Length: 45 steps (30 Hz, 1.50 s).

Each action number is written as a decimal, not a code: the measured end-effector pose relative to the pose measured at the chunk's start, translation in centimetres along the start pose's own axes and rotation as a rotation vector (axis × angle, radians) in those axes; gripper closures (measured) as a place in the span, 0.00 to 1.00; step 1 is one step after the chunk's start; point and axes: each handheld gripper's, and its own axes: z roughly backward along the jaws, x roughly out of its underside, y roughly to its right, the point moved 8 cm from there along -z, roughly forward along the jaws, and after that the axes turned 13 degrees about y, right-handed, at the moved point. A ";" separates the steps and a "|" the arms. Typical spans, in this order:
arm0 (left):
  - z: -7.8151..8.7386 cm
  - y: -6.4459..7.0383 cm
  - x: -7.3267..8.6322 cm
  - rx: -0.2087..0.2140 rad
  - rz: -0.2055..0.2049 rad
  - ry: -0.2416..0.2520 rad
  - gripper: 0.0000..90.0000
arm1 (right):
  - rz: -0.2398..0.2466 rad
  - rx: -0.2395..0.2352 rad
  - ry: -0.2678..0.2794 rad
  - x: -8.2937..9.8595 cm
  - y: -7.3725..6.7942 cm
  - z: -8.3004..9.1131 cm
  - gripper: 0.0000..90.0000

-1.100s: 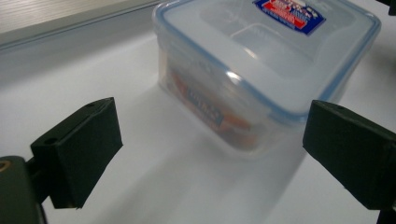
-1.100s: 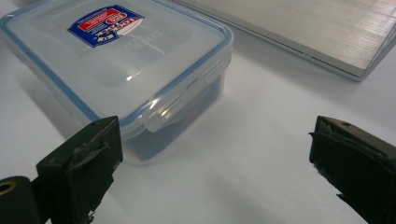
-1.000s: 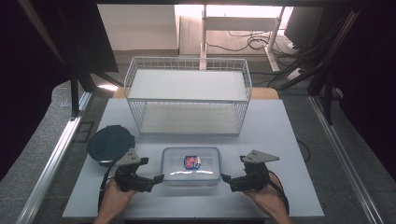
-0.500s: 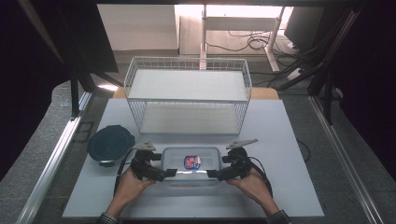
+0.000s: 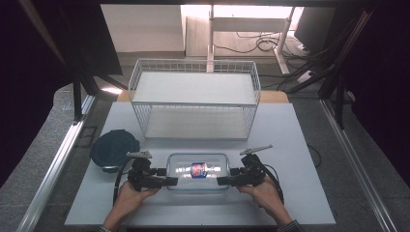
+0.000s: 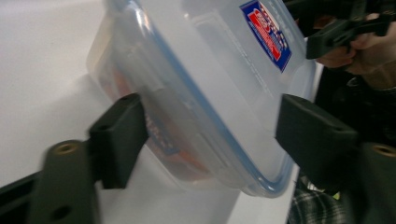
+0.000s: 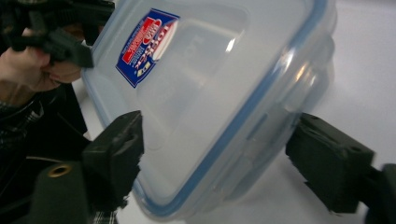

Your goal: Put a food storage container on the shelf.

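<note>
Grippers, left [image 5: 170, 181] and right [image 5: 223, 181], fingers apart, straddle lidded box [image 5: 197, 170] ends; contents unclear.

Both tools [image 5: 172, 181] [image 5: 222, 181] now at the container [image 5: 197, 171] ends (closer in)

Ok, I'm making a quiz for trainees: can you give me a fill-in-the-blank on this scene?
1. The clear container wears a red and ____ label.
2. The wire basket stands ____ the container, farther from the person.
3. The dark round lid lies nearest the ____ gripper.

Missing words: blue; behind; left
</note>
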 end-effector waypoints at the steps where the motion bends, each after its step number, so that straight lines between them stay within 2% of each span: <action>1: 0.0 0.0 0.0 0.000 0.000 0.000 0.38 | 0.000 0.000 0.000 0.0 0.0 0.0 0.29; 2: 0.3 0.2 0.0 0.004 -0.004 0.005 0.38 | -0.014 0.000 0.027 -0.1 -0.1 0.5 0.35; 3: 0.6 0.3 0.0 0.006 -0.012 0.008 0.47 | -0.025 -0.015 0.053 -0.1 -0.2 1.2 0.45; 4: 1.0 0.6 0.1 0.008 -0.014 0.023 0.49 | -0.028 -0.023 0.064 -0.1 -0.3 1.5 0.48; 9: 1.3 1.3 0.3 -0.019 -0.021 0.039 0.54 | -0.025 -0.011 0.073 0.1 -0.9 2.0 0.52; 11: 1.4 1.5 0.3 -0.026 -0.009 0.049 0.56 | -0.032 0.004 0.082 0.2 -1.2 2.2 0.53; 12: 1.5 1.6 0.2 -0.020 0.014 0.060 0.57 | -0.047 0.014 0.091 0.3 -1.4 2.4 0.54; 15: 1.6 1.6 0.0 -0.024 -0.001 0.069 0.60 | -0.045 0.027 0.101 0.3 -1.6 2.5 0.56; 16: 1.7 1.7 0.0 -0.034 -0.010 0.064 0.60 | 0.002 0.053 0.120 0.1 -1.9 2.6 0.55; 18: 1.6 1.6 -0.1 -0.039 -0.001 0.074 0.60 | 0.021 0.068 0.140 -0.1 -2.2 2.6 0.55; 22: 1.6 1.8 -0.5 -0.037 -0.009 0.091 0.60 | 0.036 0.069 0.175 -0.5 -2.3 2.9 0.55; 29: 2.3 2.7 -2.4 -0.034 -0.048 0.114 0.60 | 0.071 0.065 0.197 -1.7 -3.1 3.6 0.55; 31: 2.8 2.9 -3.5 -0.039 -0.057 0.137 0.60 | 0.107 0.062 0.208 -2.6 -3.5 3.7 0.55; 33: 3.0 3.0 -3.9 -0.040 -0.058 0.147 0.60 | 0.109 0.063 0.207 -2.8 -3.6 3.8 0.56; 34: 3.2 3.1 -4.4 -0.041 -0.063 0.154 0.60 | 0.121 0.055 0.216 -3.5 -3.9 3.9 0.56; 45: 3.1 3.7 -7.5 -0.046 -0.089 0.170 0.60 | 0.125 0.034 0.253 -5.9 -3.9 4.9 0.57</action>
